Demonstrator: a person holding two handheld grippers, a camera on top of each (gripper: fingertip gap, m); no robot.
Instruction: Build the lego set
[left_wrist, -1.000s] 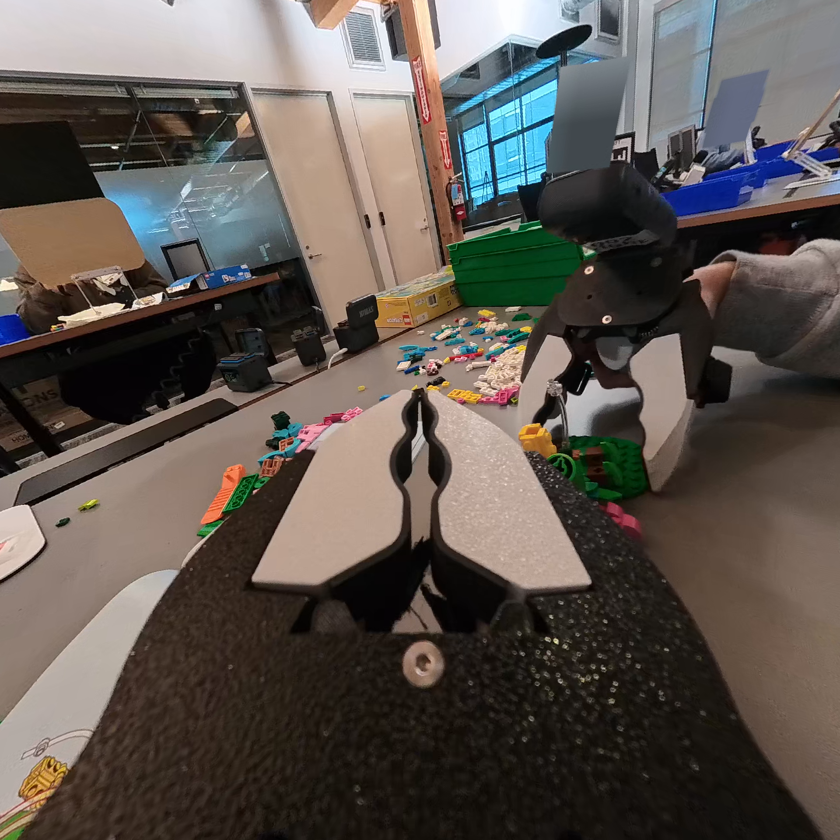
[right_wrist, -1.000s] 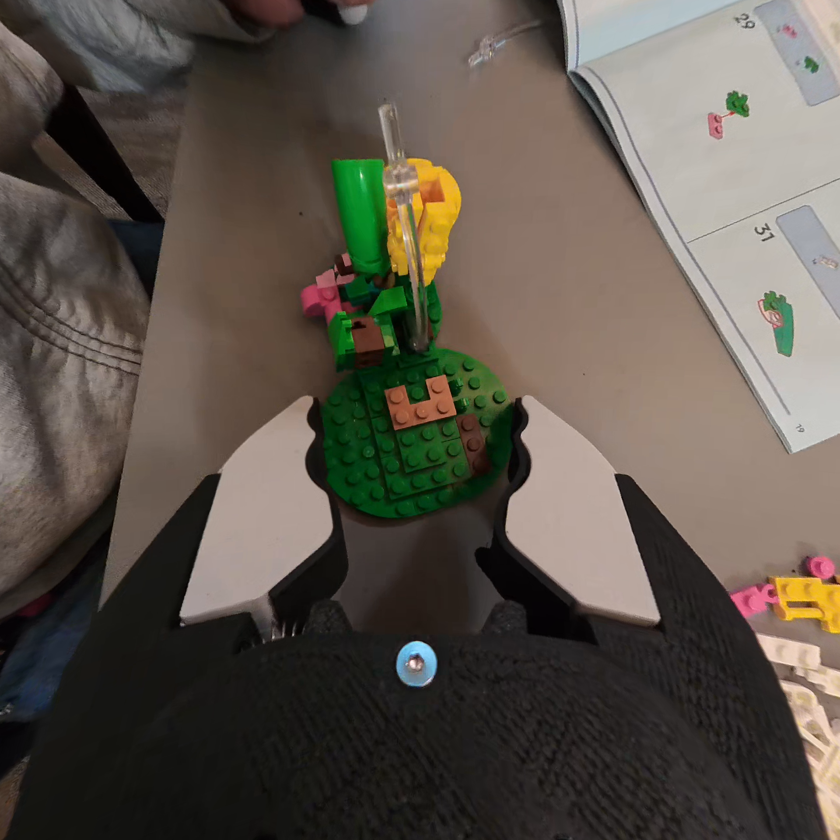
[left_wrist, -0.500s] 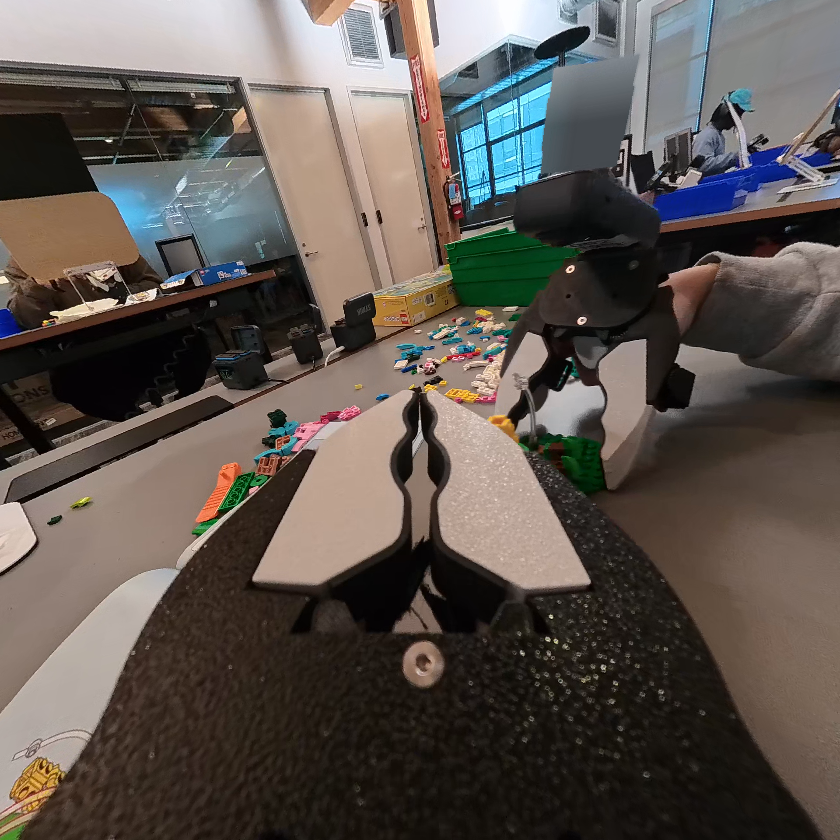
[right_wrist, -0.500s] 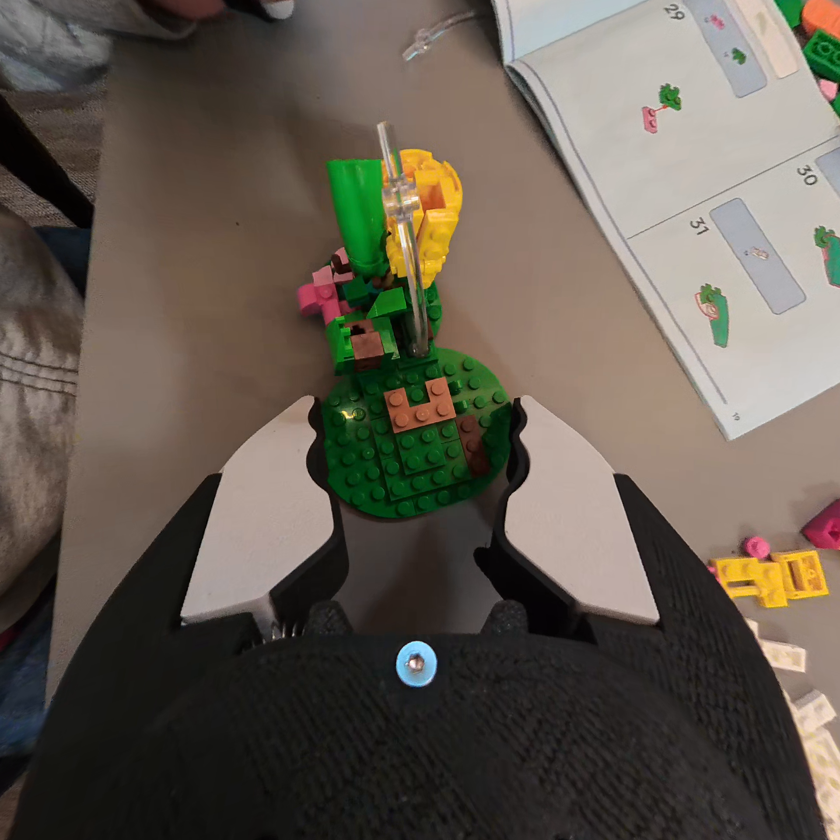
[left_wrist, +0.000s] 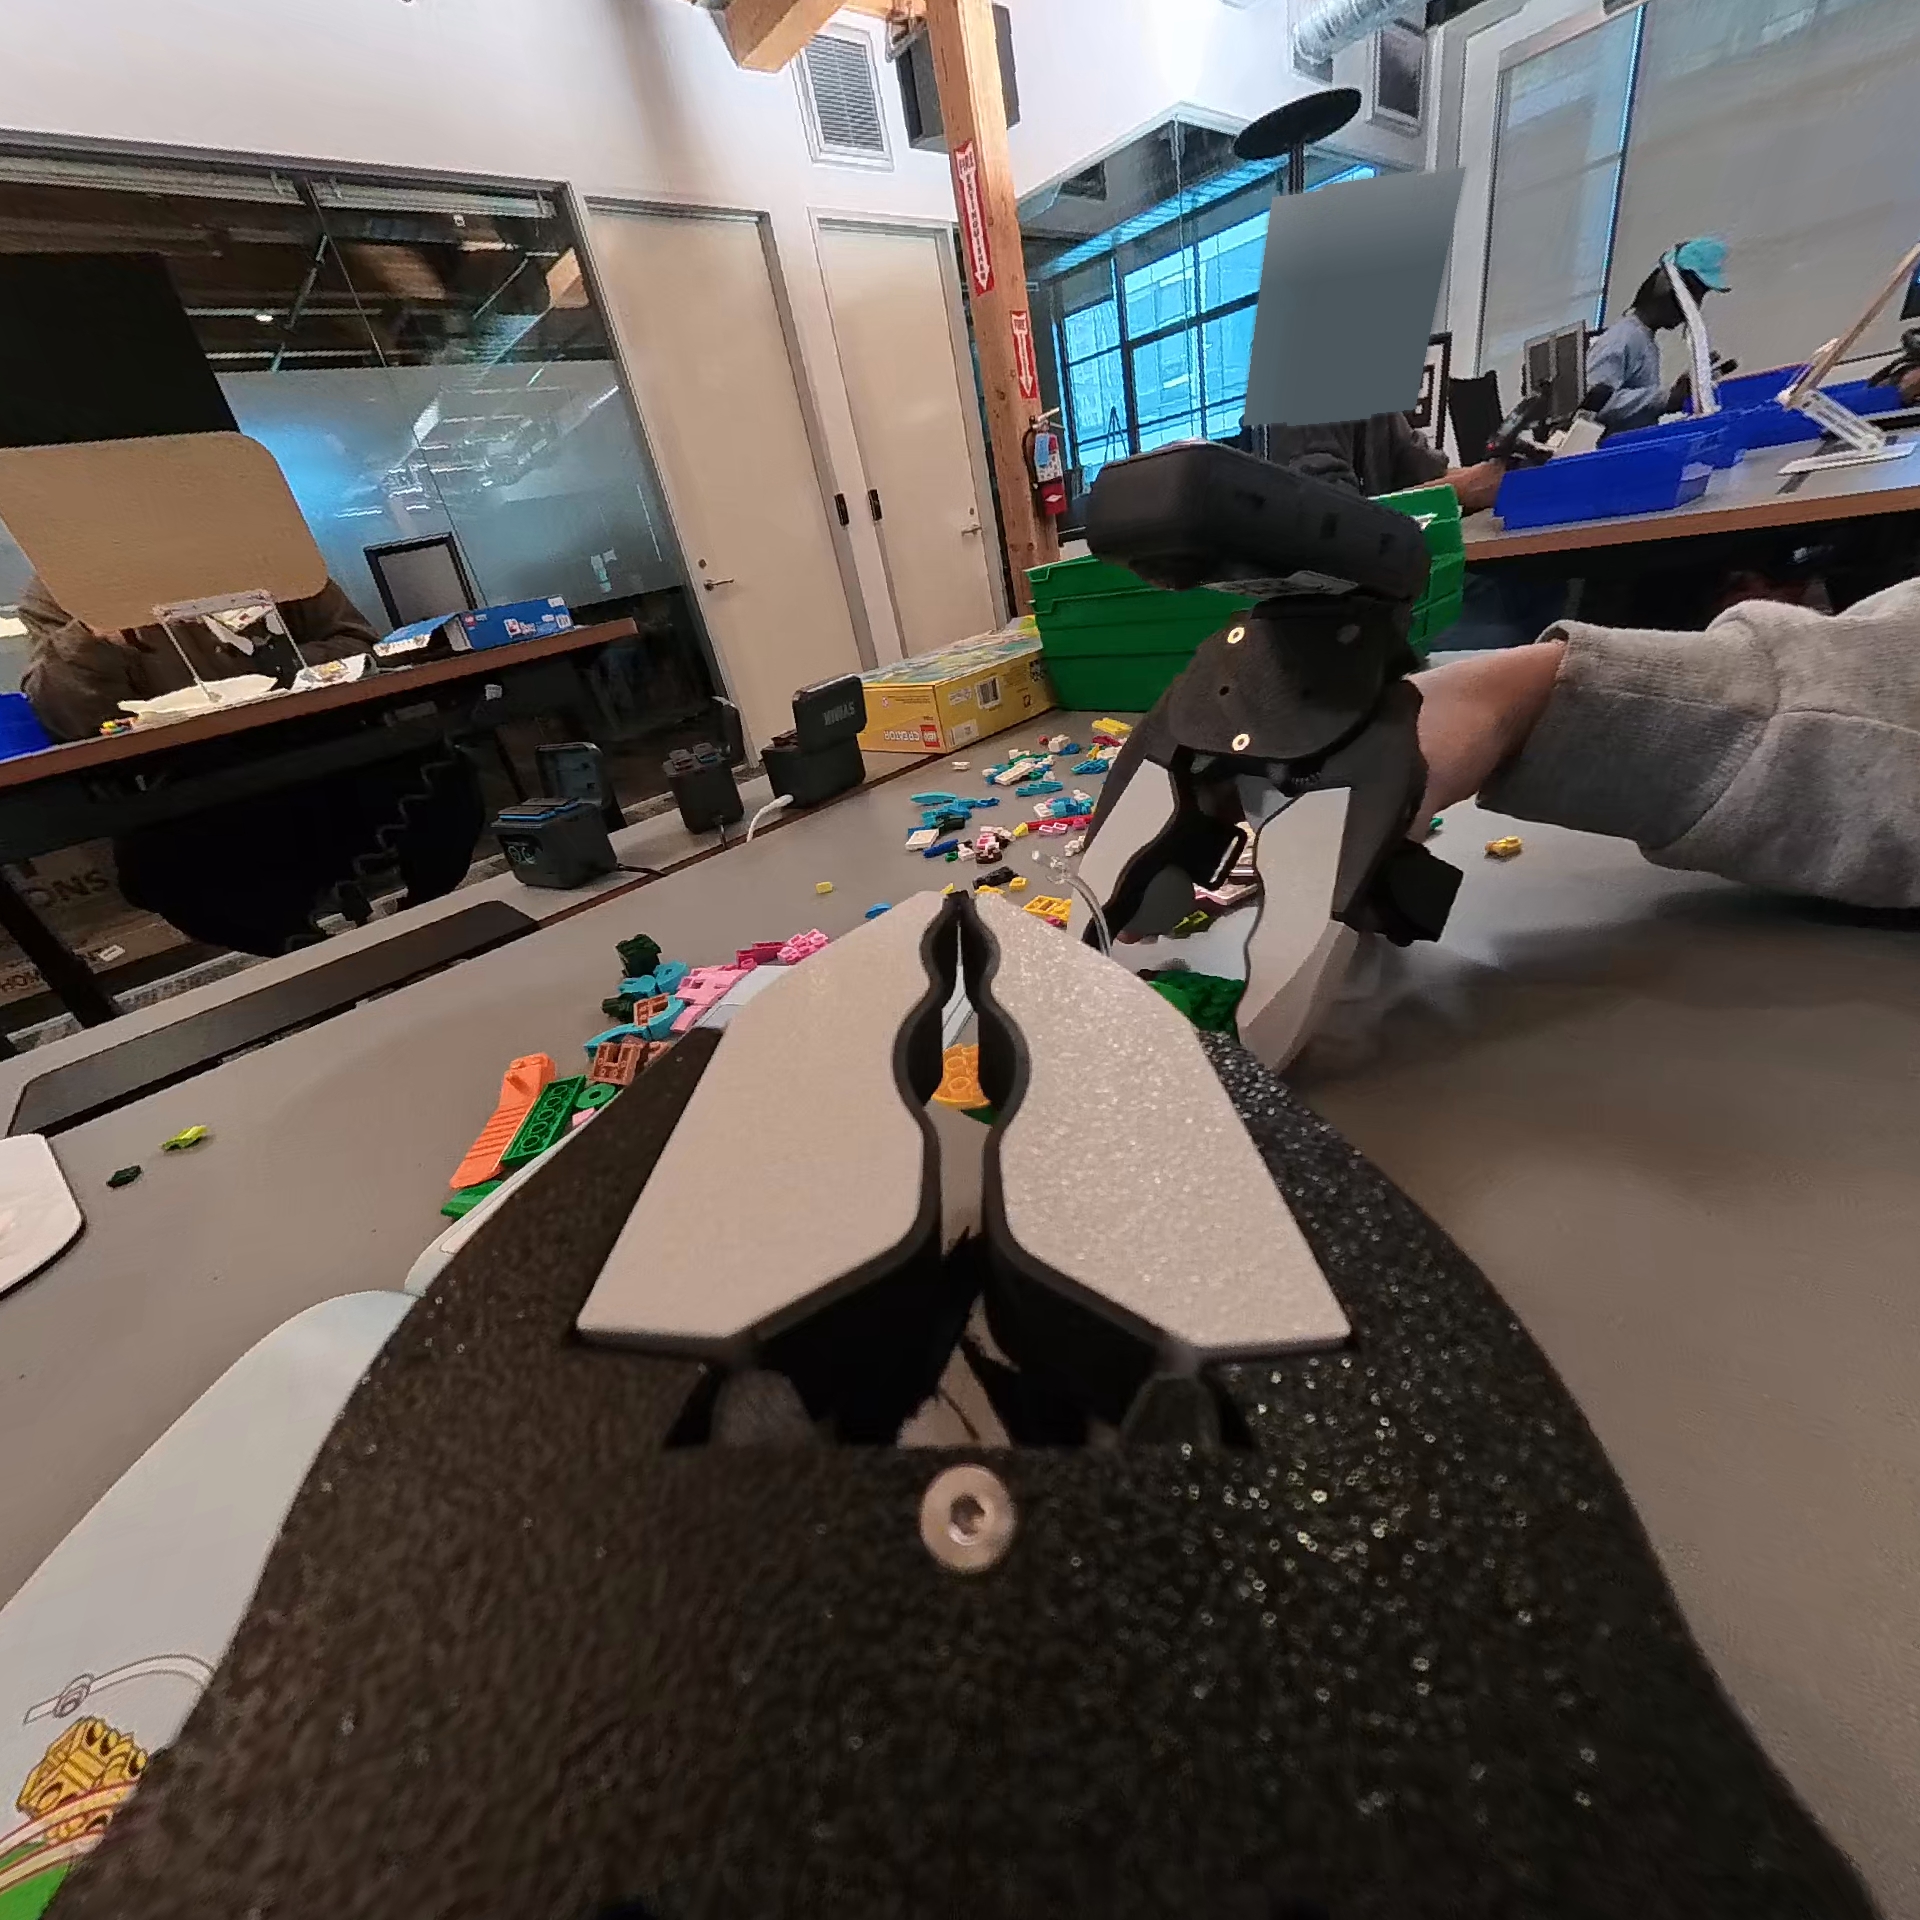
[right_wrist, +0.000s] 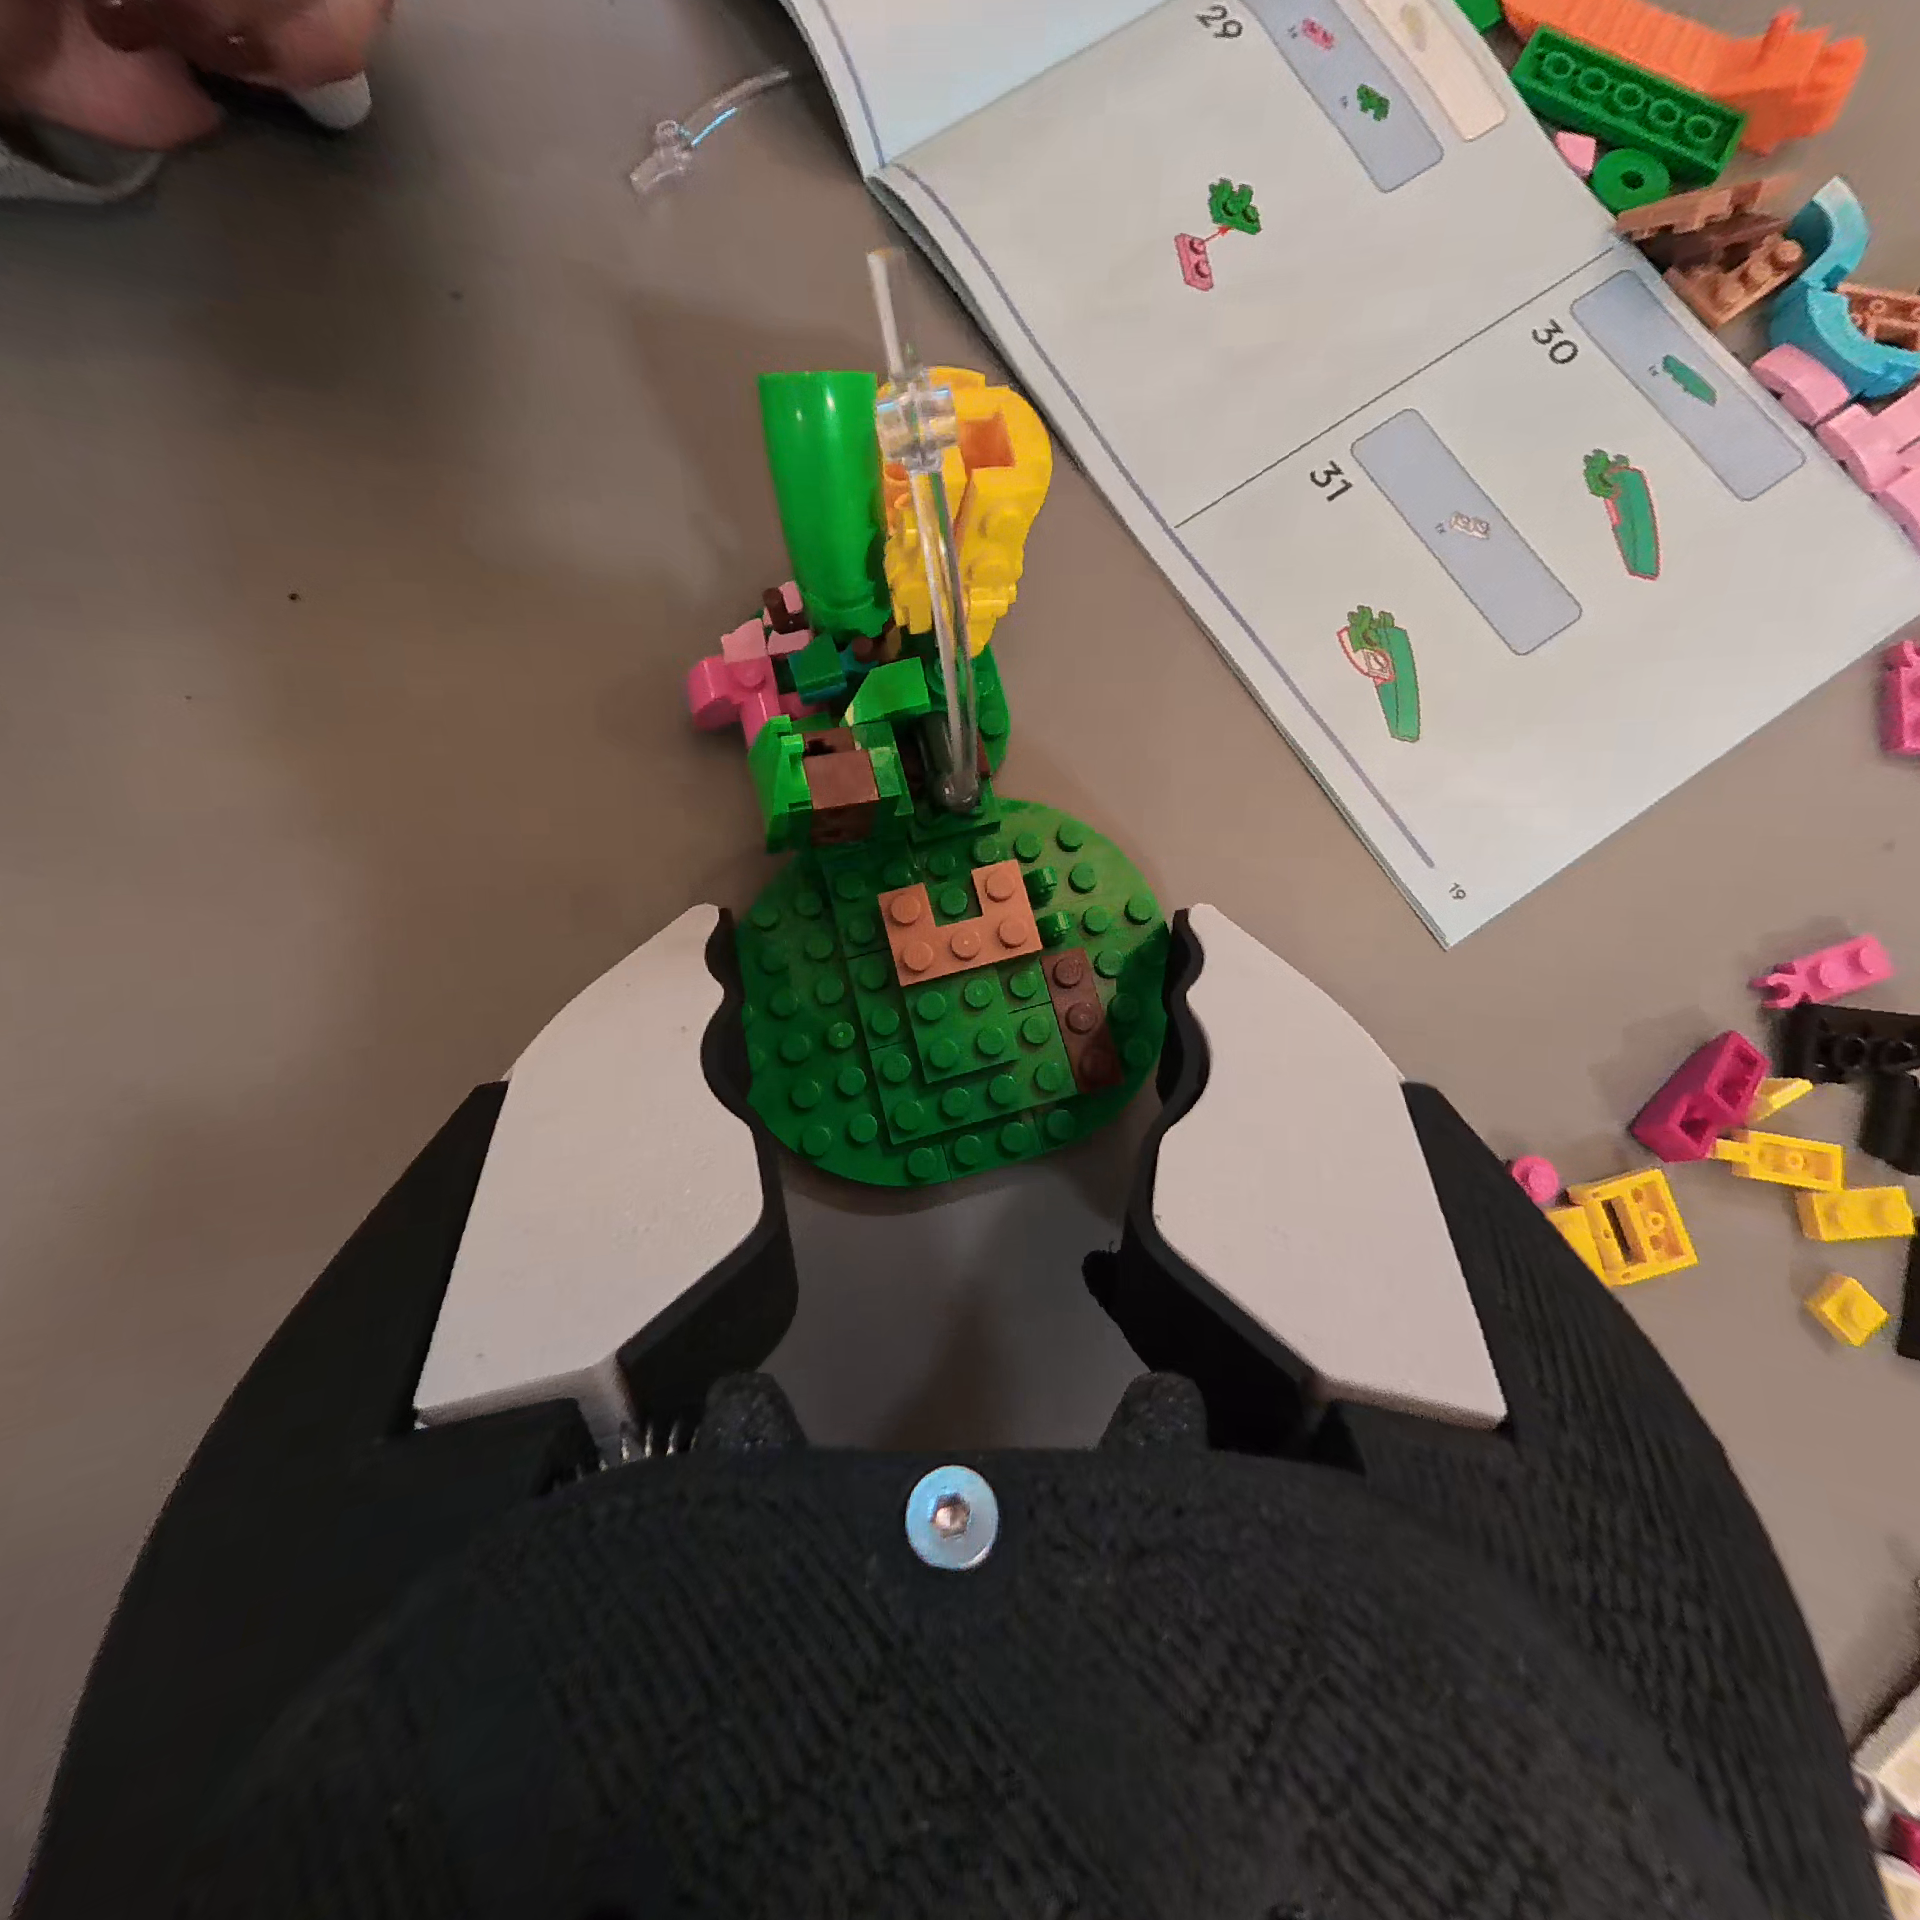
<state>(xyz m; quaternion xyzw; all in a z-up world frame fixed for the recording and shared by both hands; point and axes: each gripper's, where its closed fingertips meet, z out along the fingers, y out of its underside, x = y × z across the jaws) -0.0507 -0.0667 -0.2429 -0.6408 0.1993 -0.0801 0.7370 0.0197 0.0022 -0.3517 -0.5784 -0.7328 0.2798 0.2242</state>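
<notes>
Right gripper (right_wrist: 951, 1023): jaws wide, pads closed against both edges of round green base plate (right_wrist: 940, 1049) of brick model on grey table (right_wrist: 364, 623). Bare table on its left; instruction booklet (right_wrist: 1382, 436) and loose bricks (right_wrist: 1683, 1174) on its right. Left gripper (left_wrist: 961, 914): jaws shut, nothing held, facing model.
</notes>
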